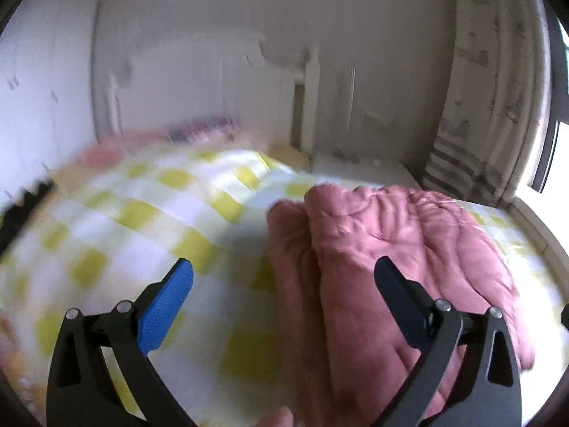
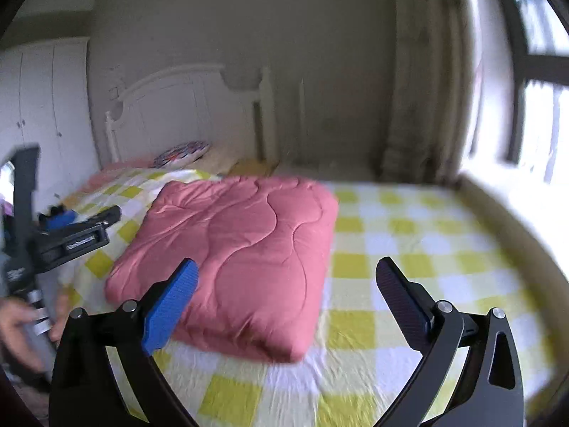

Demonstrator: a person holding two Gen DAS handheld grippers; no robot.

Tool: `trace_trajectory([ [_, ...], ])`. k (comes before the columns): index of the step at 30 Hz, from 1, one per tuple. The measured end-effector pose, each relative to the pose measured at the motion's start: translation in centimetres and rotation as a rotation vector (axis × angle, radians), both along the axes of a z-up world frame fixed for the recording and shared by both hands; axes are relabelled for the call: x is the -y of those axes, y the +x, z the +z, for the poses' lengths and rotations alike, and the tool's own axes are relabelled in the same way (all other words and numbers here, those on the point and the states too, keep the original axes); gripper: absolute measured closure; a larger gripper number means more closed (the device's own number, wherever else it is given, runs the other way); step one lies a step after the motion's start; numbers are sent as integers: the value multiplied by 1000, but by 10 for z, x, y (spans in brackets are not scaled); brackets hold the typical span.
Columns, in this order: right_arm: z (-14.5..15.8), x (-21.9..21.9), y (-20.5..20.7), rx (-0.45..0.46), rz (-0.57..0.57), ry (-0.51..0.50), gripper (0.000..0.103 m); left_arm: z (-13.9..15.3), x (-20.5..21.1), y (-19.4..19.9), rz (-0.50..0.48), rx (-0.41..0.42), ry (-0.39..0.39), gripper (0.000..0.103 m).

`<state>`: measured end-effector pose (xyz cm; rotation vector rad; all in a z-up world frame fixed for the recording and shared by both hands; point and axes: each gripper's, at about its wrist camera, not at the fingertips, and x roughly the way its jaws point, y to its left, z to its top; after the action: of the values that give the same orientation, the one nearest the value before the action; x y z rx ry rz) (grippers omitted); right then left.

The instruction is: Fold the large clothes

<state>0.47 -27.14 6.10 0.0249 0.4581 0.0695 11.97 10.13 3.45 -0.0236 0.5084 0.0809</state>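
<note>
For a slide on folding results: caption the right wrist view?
Open right gripper above a folded pink quilt lying on the yellow-checked bedsheet.

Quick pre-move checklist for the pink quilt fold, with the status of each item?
1. Left gripper empty, fingers wide apart: ok.
2. Right gripper empty, fingers wide apart: ok.
3. Pink quilt folded into a compact block, lying flat on the checked bedsheet: ok.
4. Quilt edges squared: cannot tell; the left wrist view is motion-blurred and shows bunched layers at the near edge.
5. Bedsheet to the right of the quilt free for placing or turning it: ok.
6. Grippers apart from each other: ok; in the right wrist view the left gripper sits at the far left, off the quilt.
</note>
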Motion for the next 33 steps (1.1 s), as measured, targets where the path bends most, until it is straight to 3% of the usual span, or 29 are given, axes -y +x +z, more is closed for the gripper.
trace_trajectory([
  [5, 11, -7, -51, 35, -14, -38, 5, 27, 22, -91, 36, 141, 83, 2],
  [9, 15, -11, -70, 72, -28, -68, 5, 41, 32, -126, -51, 166, 72, 2],
  [33, 0, -8, -60, 59, -35, -52, 5, 43, 43, -142, -91, 132, 67, 2],
])
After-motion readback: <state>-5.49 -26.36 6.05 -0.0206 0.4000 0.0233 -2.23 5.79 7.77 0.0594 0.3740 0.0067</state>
